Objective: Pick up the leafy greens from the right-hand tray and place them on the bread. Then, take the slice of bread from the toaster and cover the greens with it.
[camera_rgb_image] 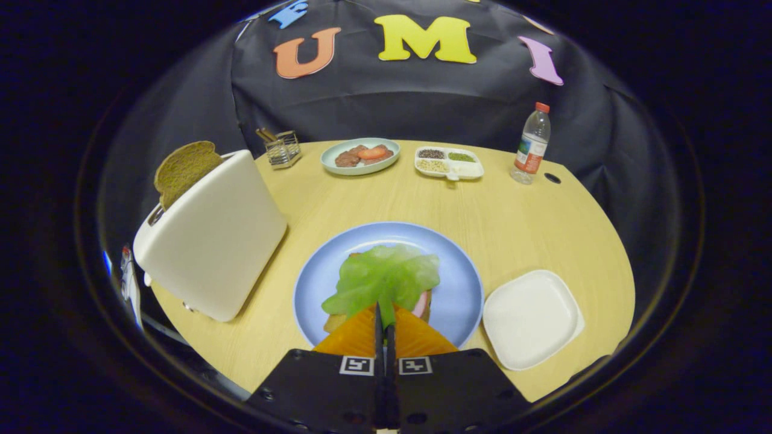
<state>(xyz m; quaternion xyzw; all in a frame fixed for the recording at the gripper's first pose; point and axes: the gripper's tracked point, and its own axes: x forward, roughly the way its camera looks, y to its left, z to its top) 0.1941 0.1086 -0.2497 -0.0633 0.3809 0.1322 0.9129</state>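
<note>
One pale wooden bench (374, 199) with a rounded far edge is seen, backed by a wall of black cloth (422, 102). A small dark hole (552, 178) is cut into the bench at the far right, just beside a clear bottle (532, 144) with an orange cap. Along the far edge, a wire holder (283, 148), a pale dish (360, 155) of meat and tomato slices, and a divided white tray (449, 163) of seeds are set in a row from left to right. A white toaster (211, 235) is stood at the left, and a brown slice (184, 169) is seen rising out of its top. A white square tray (531, 318) lies bare at the near right.

A blue plate (458, 283) is placed at the middle of the bench, just ahead of the tongs (385, 313). On it the greens (383, 277) are spread over the bread (338, 320), of which only the near corners are shown, with a pink edge of filling at the right. The tongs are closed to a thin slit, and the near stalk of the greens is pinched between both fingers (353, 337), directly over the plate. The slice is found well apart from the tongs, far to their left.
</note>
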